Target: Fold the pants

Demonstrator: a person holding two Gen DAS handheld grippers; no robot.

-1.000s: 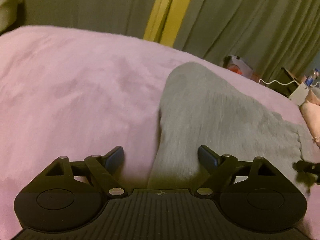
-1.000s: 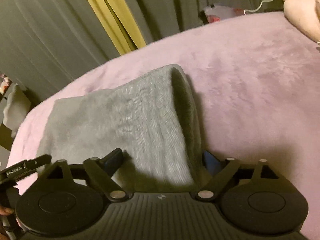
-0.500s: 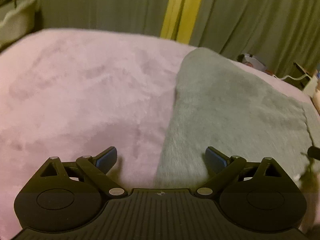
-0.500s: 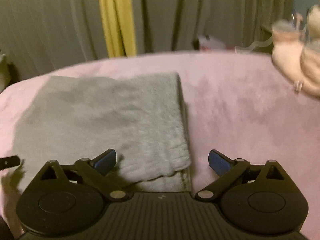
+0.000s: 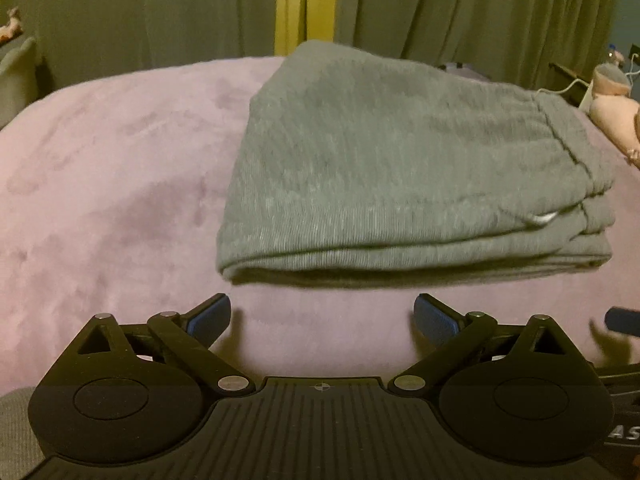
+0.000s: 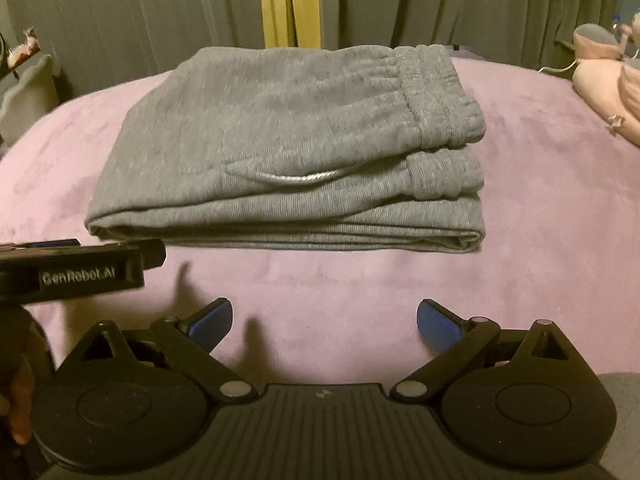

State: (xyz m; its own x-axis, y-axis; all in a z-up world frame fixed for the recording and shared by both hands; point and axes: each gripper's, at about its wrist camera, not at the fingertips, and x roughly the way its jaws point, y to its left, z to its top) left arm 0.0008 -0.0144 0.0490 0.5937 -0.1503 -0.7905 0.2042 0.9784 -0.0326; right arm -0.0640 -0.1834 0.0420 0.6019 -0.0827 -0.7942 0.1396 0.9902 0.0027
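Observation:
Grey sweatpants lie folded into a thick flat stack on the pink bed cover. In the right wrist view the pants show their ribbed waistband at the right and a drawstring loop at the front. My left gripper hovers just short of the stack's near edge, its jaws opening with only bed cover between them. My right gripper stands open in the same way, apart from the cloth. The left gripper's black body shows at the left edge of the right wrist view.
Grey-green curtains with a yellow strip hang behind the bed. A pink plush thing and a white cable sit at the far right. A pale cushion stands at the far left.
Both grippers have drawn back off the pants, which earlier lay between the fingers and now lie wholly ahead of them. Both pairs of jaws have spread wider. Both views have swung level.

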